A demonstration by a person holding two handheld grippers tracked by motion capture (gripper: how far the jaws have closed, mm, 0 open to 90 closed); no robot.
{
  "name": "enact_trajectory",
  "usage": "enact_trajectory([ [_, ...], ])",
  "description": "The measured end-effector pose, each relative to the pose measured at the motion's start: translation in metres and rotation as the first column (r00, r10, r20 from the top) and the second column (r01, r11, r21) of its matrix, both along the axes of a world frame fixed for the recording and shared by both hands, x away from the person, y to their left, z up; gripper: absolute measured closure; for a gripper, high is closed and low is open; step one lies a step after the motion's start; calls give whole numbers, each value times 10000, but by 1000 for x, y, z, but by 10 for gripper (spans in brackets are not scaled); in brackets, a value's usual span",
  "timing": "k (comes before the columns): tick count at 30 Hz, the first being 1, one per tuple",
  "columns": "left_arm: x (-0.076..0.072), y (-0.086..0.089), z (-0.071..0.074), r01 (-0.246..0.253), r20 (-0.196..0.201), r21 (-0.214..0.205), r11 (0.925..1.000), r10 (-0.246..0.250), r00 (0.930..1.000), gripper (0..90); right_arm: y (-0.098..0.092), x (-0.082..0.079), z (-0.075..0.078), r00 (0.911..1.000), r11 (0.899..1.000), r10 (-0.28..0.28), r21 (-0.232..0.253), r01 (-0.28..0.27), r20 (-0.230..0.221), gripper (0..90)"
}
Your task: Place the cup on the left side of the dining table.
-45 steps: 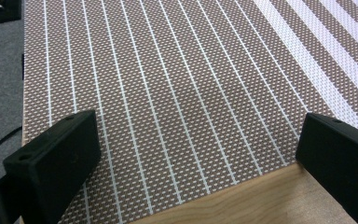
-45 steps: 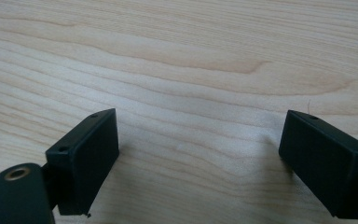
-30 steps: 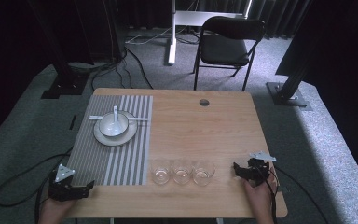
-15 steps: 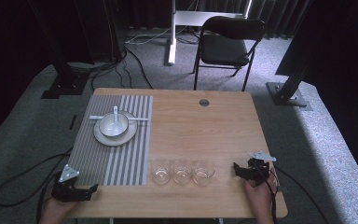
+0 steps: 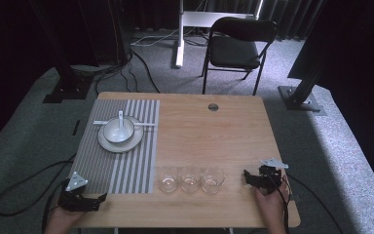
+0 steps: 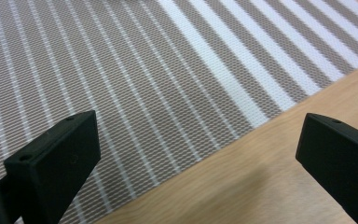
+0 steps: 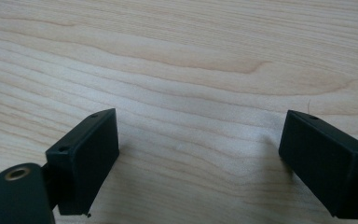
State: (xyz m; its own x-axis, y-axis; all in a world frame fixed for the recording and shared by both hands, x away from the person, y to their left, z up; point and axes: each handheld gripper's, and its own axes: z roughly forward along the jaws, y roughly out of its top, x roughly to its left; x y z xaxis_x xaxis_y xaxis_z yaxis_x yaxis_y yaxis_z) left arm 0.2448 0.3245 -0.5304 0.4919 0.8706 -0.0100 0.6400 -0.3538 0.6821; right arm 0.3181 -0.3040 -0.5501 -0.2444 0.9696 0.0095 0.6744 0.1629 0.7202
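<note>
Left claw (image 6: pixel 198 154) spread wide — empty | right claw (image 7: pixel 198 163) spread wide — empty

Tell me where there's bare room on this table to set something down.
Biggest bare patch: wood between the striped placemat, the three glasses and the far edge near the grommet hole. The placemat's near half is free. Crowded: the plate with bowl and the glasses row.

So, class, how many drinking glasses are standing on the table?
3, in a row near the table's front edge, right of the striped mat: left glass, middle glass, right glass. None looks hidden.
</note>
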Motion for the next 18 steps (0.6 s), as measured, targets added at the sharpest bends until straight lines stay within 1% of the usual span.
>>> enact_trajectory([
  [1, 0, -1, 0, 24, 40, 41, 10000, -24, 10000, 2, 0, 0, 0, 10000, 10000, 0, -1, 0, 1, 115],
  [3, 0, -3, 1, 128, 41, -22, 9999, -127, 9999, 2, 0, 0, 0, 10000, 10000, 1, 4, -1, 2, 115],
  [4, 0, -4, 1, 96, 70, -13, 10000, -96, 9999, 1, 0, 0, 0, 10000, 10000, 0, -3, 0, 2, 115],
  [8, 0, -8, 2, 327, 18, -125, 9994, -326, 9995, 2, 0, 0, 0, 10000, 10000, -2, 1, 2, -2, 115],
  [9, 0, -9, 2, 349, 88, -130, 9993, -348, 9994, 2, 0, 0, 0, 10000, 10000, 1, -3, -1, 1, 115],
  [12, 0, -14, 4, 472, 124, -112, 9988, -471, 9988, 2, 0, 0, 0, 10000, 10000, -2, 0, 2, 0, 115],
  [18, 2, -22, 8, 784, 202, -261, 9966, -779, 9968, 2, 0, 0, 0, 10000, 10000, 2, 0, -2, 3, 115],
])
